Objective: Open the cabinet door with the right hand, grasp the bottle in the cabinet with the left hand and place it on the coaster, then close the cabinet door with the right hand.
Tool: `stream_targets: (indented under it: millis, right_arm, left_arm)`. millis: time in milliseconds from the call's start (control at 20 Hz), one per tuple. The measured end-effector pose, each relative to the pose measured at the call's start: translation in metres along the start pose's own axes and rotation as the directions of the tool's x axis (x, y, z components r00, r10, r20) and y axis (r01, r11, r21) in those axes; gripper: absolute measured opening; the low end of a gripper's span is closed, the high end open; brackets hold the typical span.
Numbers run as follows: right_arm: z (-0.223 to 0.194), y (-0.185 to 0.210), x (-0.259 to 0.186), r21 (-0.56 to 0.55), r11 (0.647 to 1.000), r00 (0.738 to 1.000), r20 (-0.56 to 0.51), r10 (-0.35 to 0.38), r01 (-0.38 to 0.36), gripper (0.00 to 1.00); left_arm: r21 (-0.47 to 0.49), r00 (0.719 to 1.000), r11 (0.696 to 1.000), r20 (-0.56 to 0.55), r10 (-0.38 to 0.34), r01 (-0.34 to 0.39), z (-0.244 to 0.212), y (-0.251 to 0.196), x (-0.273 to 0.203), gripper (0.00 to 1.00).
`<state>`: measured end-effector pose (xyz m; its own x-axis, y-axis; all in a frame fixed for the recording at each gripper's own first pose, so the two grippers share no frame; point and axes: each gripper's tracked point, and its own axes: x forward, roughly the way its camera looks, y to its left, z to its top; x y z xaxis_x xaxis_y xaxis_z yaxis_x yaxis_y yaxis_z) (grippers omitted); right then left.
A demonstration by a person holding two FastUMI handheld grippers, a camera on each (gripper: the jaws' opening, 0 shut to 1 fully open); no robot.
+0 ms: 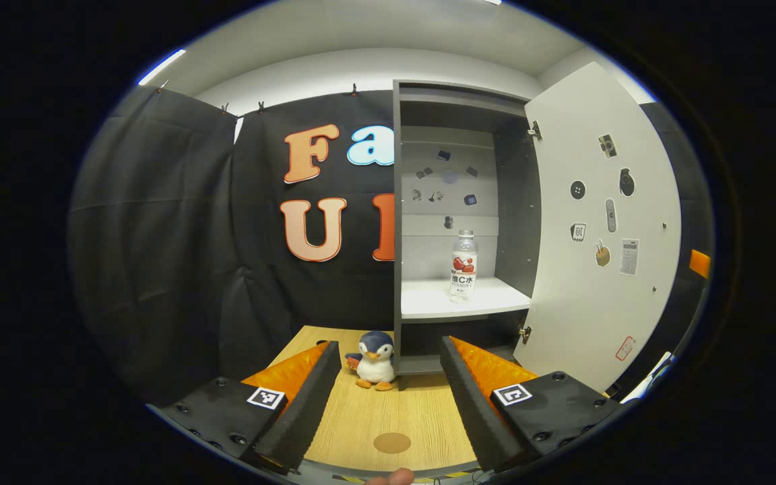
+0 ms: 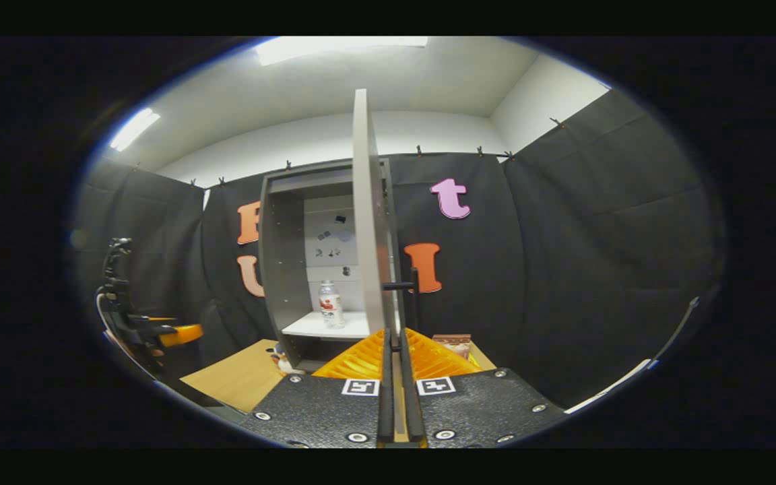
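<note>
Cabinet (image 1: pixel 462 202) stands open on the wooden table (image 1: pixel 388 411), its door (image 1: pixel 597 229) swung wide to the right in the left gripper view; 1 bottle (image 1: pixel 463 264) stands upright on the white shelf (image 1: pixel 428 300) inside, near the shelf's right side, touching nothing else; the bottle is clear with a white cap and a label printed with red fruit, and the label's Latin line seems to say "VITAMIN C", too small to be sure. About 8 small stickers dot the cabinet's back panel, and about 9 more sit on the door's inner face, among them a calculator and a camera picture; none bears writing I can make out. 1 round brown coaster (image 1: pixel 392 442) lies flat on the table in front of the cabinet, bare, well apart from the bottle. 1 plush penguin (image 1: pixel 374 361) stands on the table just beside the cabinet's lower left corner. Left gripper (image 1: pixel 388 367) hovers over the table with its fingers spread wide, holding nothing; the coaster lies between them. Right gripper (image 2: pixel 396 337) has its 2 fingers pressed close on the door's edge, seen end-on in the right gripper view; the dark bar handle (image 2: pixel 407 286) juts out just above.
</note>
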<state>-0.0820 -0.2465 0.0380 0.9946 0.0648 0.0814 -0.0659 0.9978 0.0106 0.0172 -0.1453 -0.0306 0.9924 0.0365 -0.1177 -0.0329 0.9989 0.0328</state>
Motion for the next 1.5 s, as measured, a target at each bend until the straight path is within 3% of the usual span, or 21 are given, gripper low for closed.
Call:
stream_targets:
  millis: [150, 200, 300, 400, 450, 550, 650, 700, 800, 1250, 1300, 1350, 1500]
  right_arm:
    - [-0.004, 0.034, -0.016, 0.038, 0.999, 1.000, 0.014, 0.020, -0.020, 0.06]
    - [-0.006, 0.045, -0.018, 0.049, 0.999, 1.000, 0.022, 0.020, -0.021, 0.00]
    - [-0.010, 0.064, -0.012, 0.065, 0.998, 0.999, 0.043, 0.008, -0.011, 0.00]
    - [-0.018, 0.080, -0.003, 0.078, 0.997, 0.999, 0.051, -0.006, 0.002, 0.14]
    - [-0.024, 0.084, 0.004, 0.074, 0.997, 0.999, 0.040, -0.029, 0.026, 0.27]
    - [-0.035, 0.088, 0.019, 0.066, 0.995, 0.997, 0.019, -0.075, 0.074, 0.36]
    - [-0.046, 0.095, 0.036, 0.078, 0.992, 0.995, -0.001, -0.099, 0.098, 0.39]
    - [-0.051, 0.095, 0.042, 0.086, 0.990, 0.993, -0.016, -0.114, 0.115, 0.45]
    - [-0.062, 0.097, 0.054, 0.098, 0.985, 0.990, -0.042, -0.138, 0.141, 0.40]
    - [-0.077, 0.084, 0.097, 0.114, 0.967, 0.970, -0.109, -0.217, 0.229, 0.51]
    - [-0.078, 0.083, 0.100, 0.113, 0.965, 0.968, -0.115, -0.224, 0.236, 0.57]
    - [-0.079, 0.082, 0.103, 0.108, 0.964, 0.966, -0.118, -0.232, 0.244, 0.52]
    - [-0.078, 0.080, 0.110, 0.091, 0.961, 0.960, -0.127, -0.248, 0.261, 0.53]
  left_arm:
    - [0.007, 0.997, 0.997, 0.020, -0.071, 0.071, 0.006, -0.022, 0.041, 0.96]
    - [0.009, 0.995, 0.995, 0.032, -0.095, 0.095, 0.009, -0.030, 0.058, 0.97]
    - [0.000, 0.987, 0.988, 0.052, -0.152, 0.152, 0.017, -0.046, 0.096, 0.96]
    - [-0.012, 0.977, 0.979, 0.068, -0.202, 0.203, 0.025, -0.061, 0.133, 0.96]
    - [-0.015, 0.972, 0.974, 0.065, -0.224, 0.225, 0.026, -0.070, 0.152, 0.97]
    - [-0.020, 0.962, 0.963, 0.060, -0.267, 0.268, 0.028, -0.086, 0.187, 0.97]
    - [-0.013, 0.952, 0.954, 0.065, -0.299, 0.301, 0.031, -0.101, 0.217, 0.97]
    - [-0.003, 0.949, 0.951, 0.068, -0.309, 0.310, 0.032, -0.107, 0.230, 0.97]
    - [0.006, 0.941, 0.943, 0.073, -0.331, 0.331, 0.032, -0.120, 0.253, 0.96]
    - [0.037, 0.919, 0.924, 0.103, -0.381, 0.380, 0.042, -0.162, 0.330, 0.96]
    - [0.040, 0.919, 0.925, 0.107, -0.380, 0.378, 0.044, -0.165, 0.337, 0.96]
    - [0.041, 0.919, 0.926, 0.109, -0.378, 0.376, 0.045, -0.167, 0.346, 0.96]
    - [0.041, 0.924, 0.930, 0.110, -0.367, 0.365, 0.045, -0.171, 0.365, 0.97]
